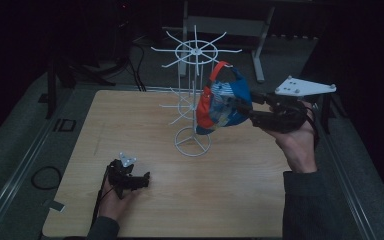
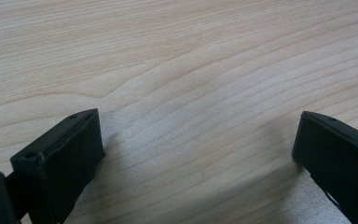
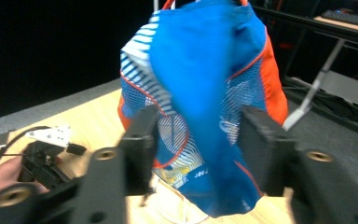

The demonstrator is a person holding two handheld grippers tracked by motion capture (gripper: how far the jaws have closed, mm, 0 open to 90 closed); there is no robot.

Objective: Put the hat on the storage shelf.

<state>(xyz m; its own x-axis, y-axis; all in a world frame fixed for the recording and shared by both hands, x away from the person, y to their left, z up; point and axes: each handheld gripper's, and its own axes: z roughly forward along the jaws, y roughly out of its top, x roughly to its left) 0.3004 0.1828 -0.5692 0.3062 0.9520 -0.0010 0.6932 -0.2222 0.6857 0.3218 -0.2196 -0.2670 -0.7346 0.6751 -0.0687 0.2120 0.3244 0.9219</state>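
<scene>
light wood table [image 1: 130,125], dark floor around it, grey metal frame [image 1: 225,25] behind, black cable loop [image 1: 45,177]

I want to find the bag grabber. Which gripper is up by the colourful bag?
The right gripper, raised beside the blue and orange bag hanging on the white rack. The left gripper rests low on the table.

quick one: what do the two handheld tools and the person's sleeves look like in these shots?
Both tools are black with blocky rectangular jaws. The right tool carries a large grey three-cornered plate with small holes; the left tool has a smaller plate and a black cable trailing back. Sleeves are dark grey.
</scene>
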